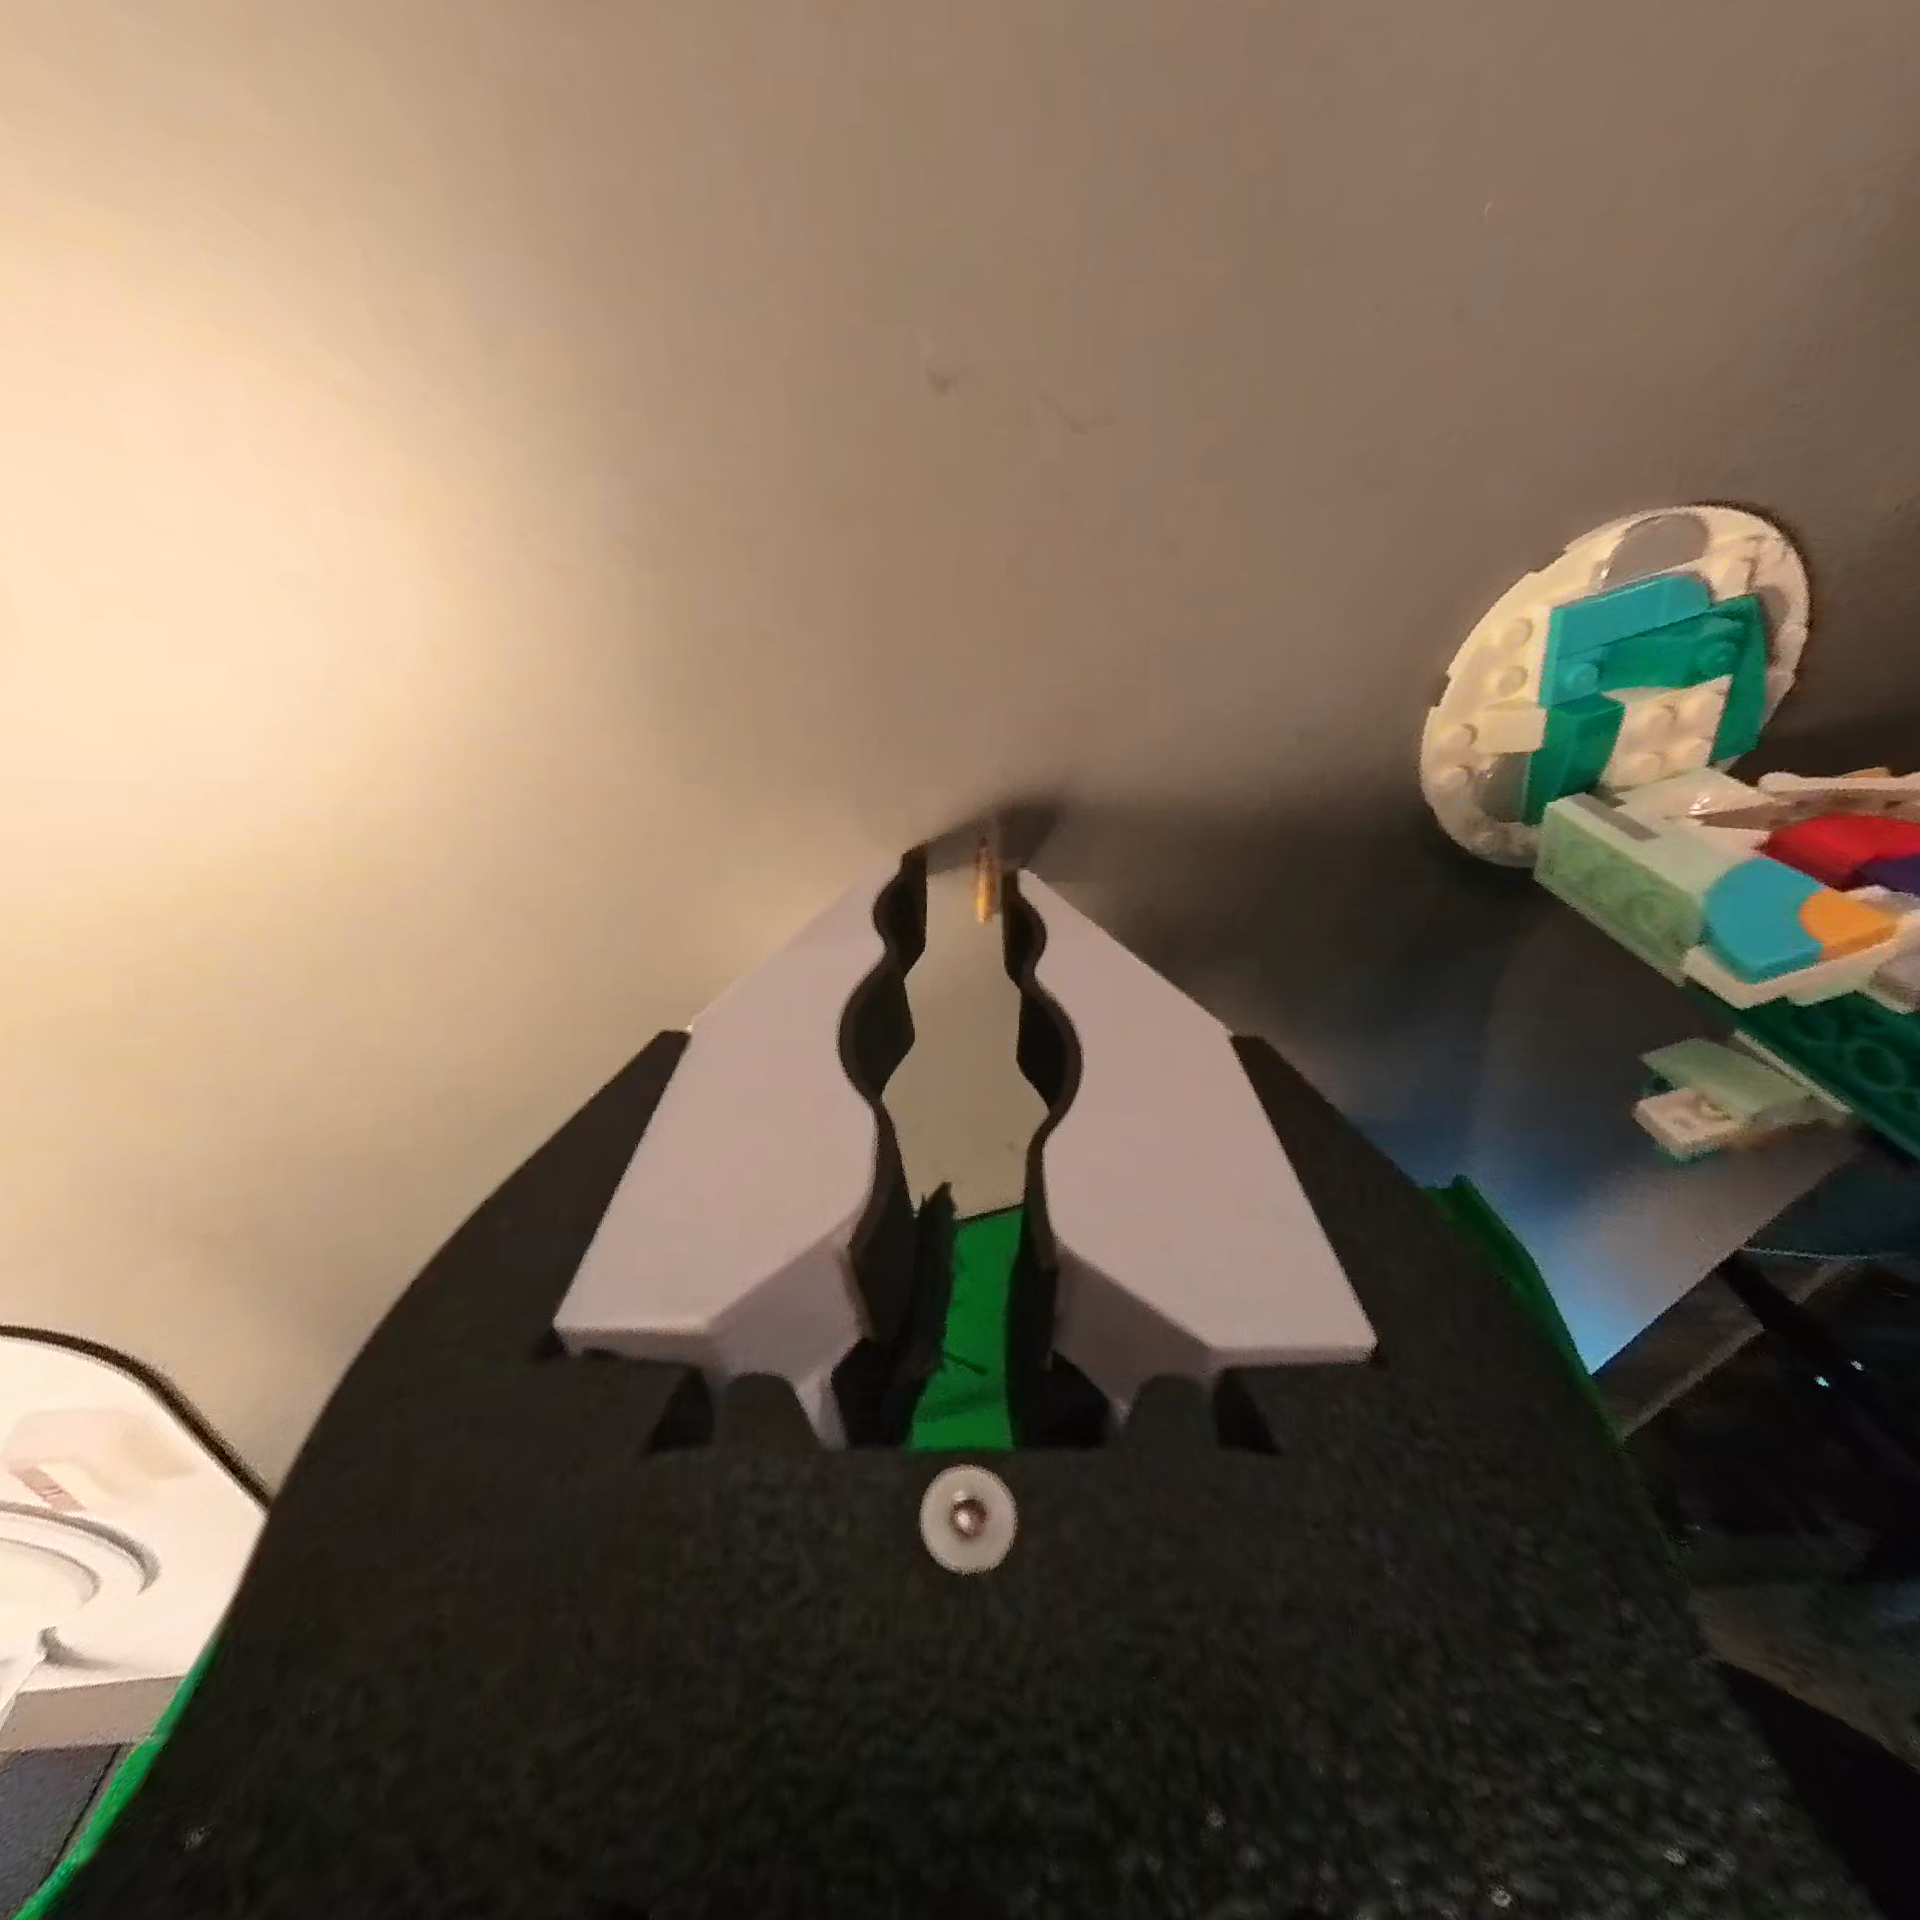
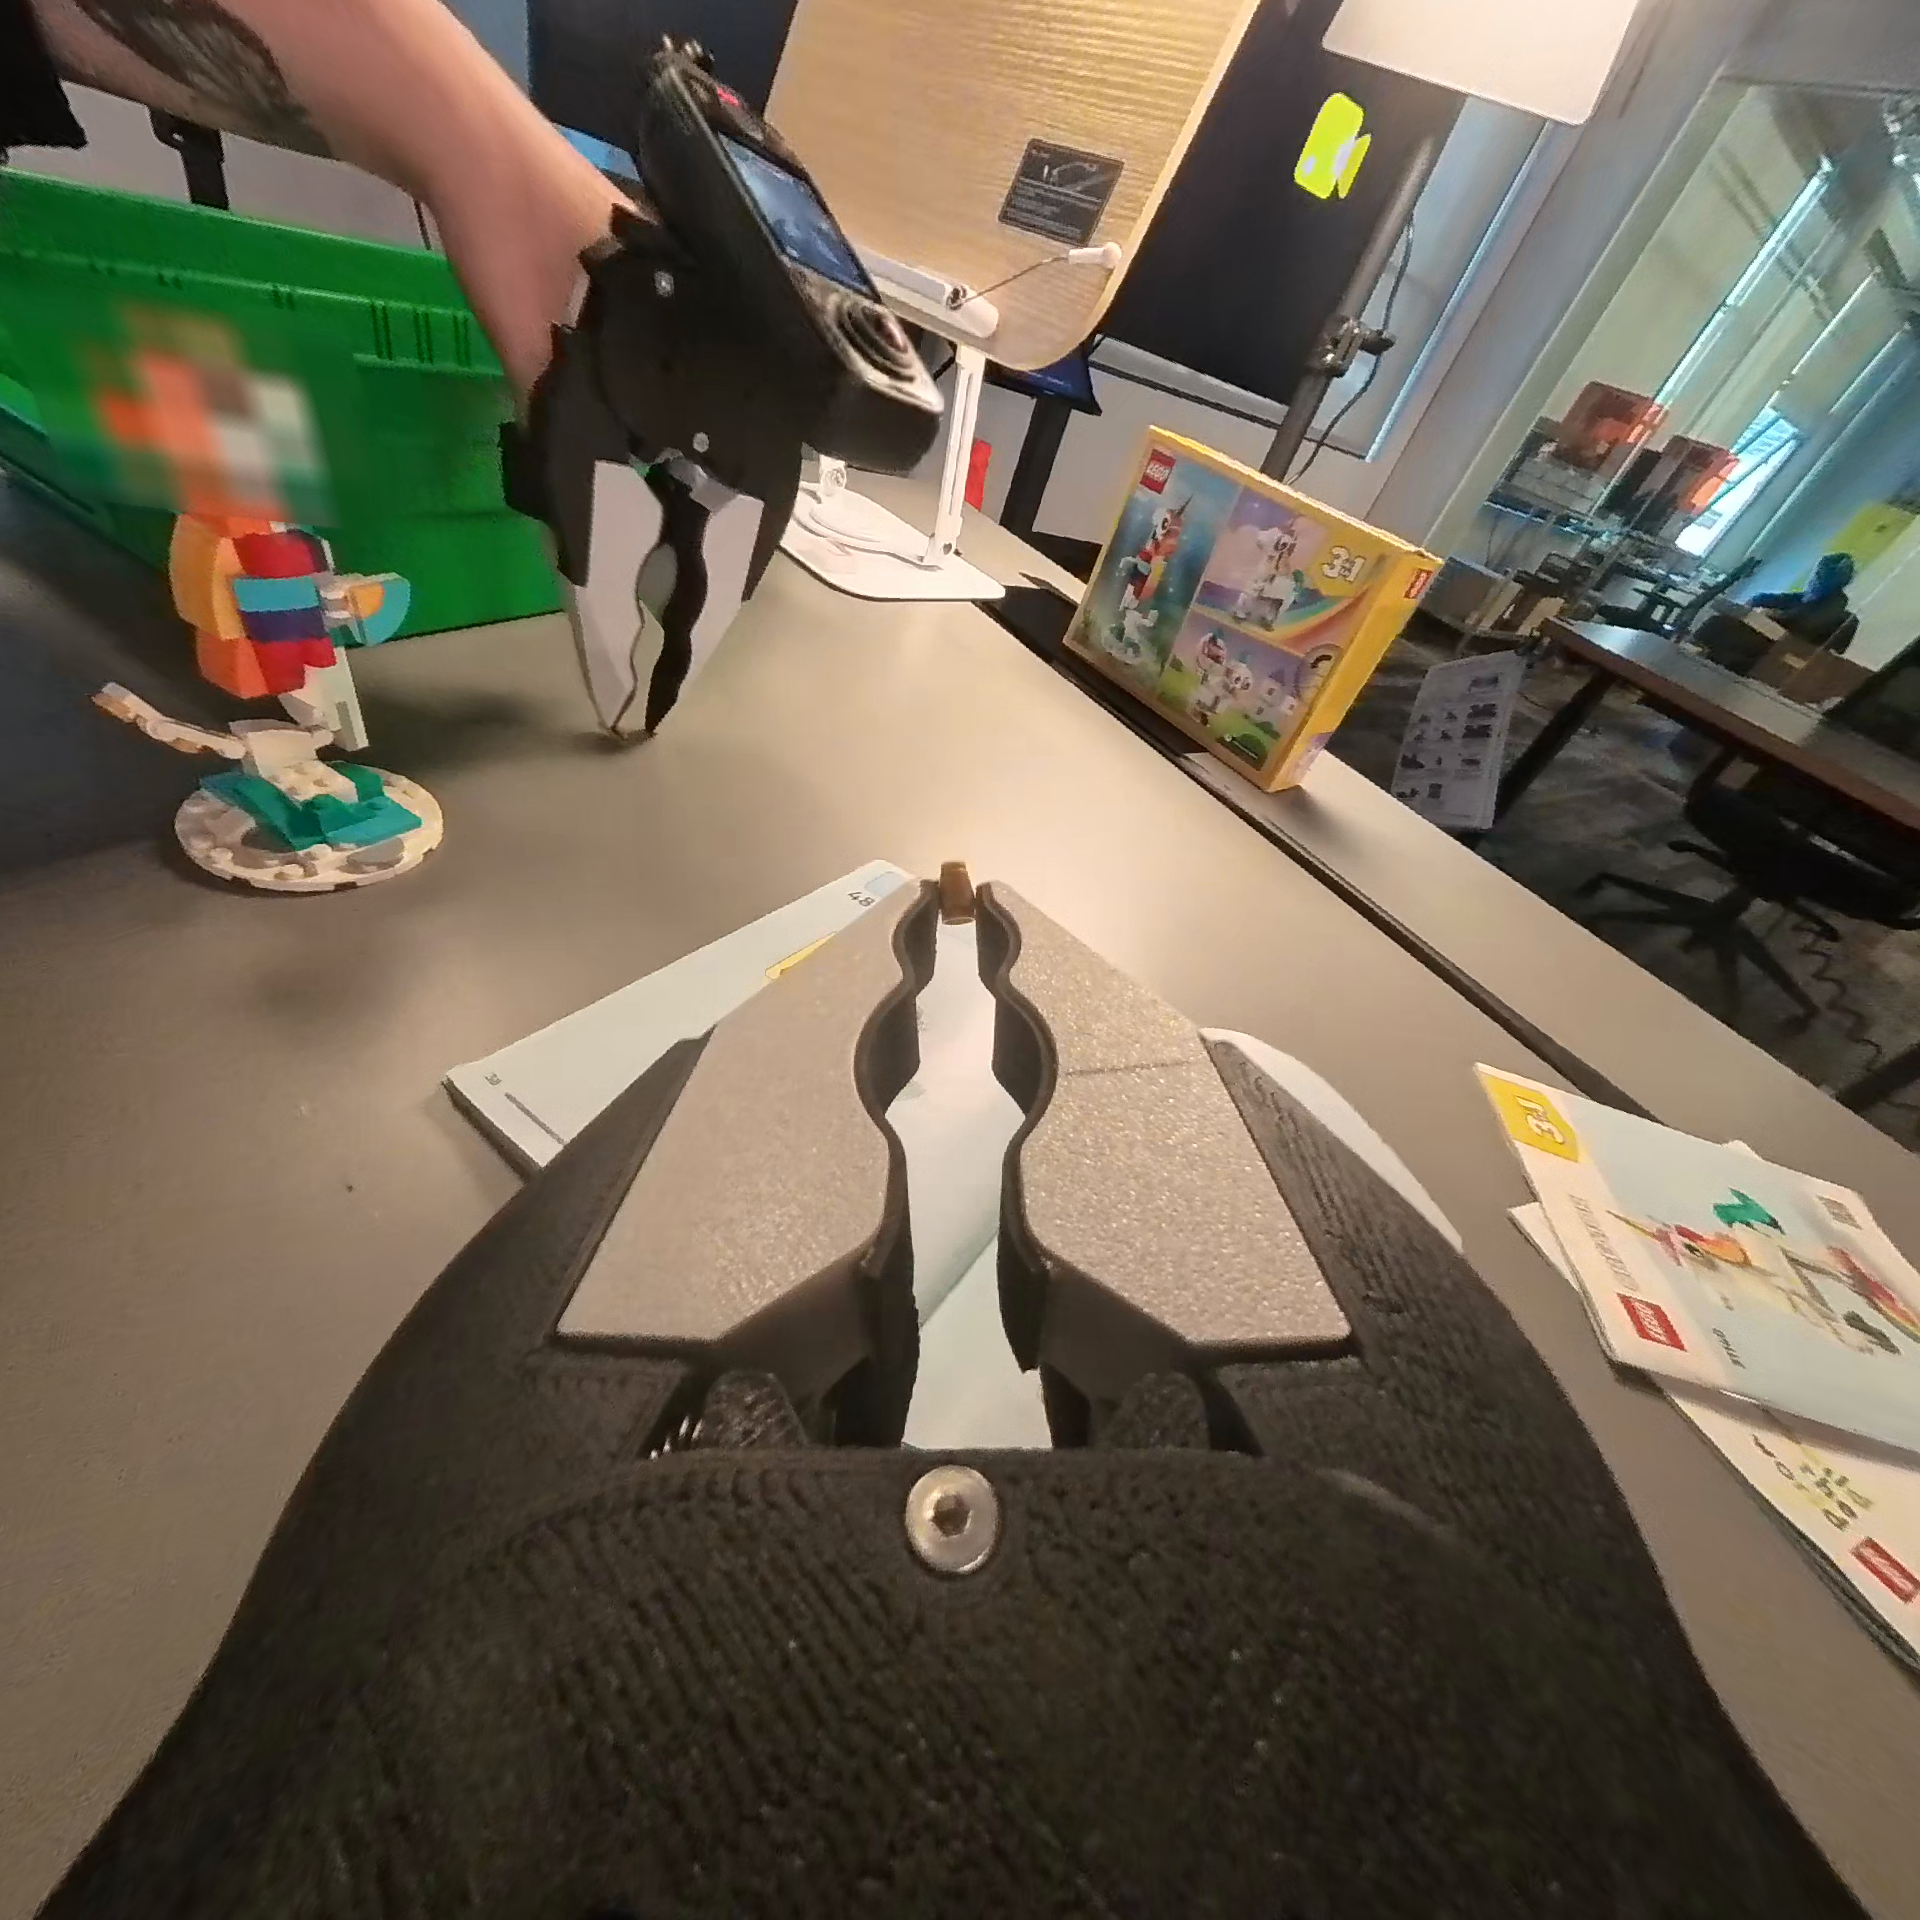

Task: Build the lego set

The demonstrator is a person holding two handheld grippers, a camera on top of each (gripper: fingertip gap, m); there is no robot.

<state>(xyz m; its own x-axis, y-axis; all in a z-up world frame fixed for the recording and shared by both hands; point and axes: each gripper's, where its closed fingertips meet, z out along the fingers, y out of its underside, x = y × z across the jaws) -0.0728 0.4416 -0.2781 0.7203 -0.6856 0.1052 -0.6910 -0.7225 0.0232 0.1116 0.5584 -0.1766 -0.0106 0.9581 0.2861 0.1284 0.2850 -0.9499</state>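
Observation:
The partly built Lego model (image 2: 291, 665), colourful on a round white base, stands on the grey table (image 2: 935, 748) at left; it also shows in the left wrist view (image 1: 1662, 790). My left gripper (image 1: 971, 862) points down with its tips at the table and its jaws nearly closed on a small gold piece (image 1: 984, 873). It also shows in the right wrist view (image 2: 627, 730), just right of the model. My right gripper (image 2: 954, 894) is shut on a small brown piece (image 2: 954, 891) and holds it above an open instruction booklet (image 2: 644, 1029).
A green crate (image 2: 260, 343) stands behind the model. The yellow Lego box (image 2: 1247, 613) stands at the table's far edge. More booklets (image 2: 1745, 1278) lie at right. A lamp with a white stand (image 2: 956, 488) is at the back. A white object (image 1: 94, 1507) shows at lower left.

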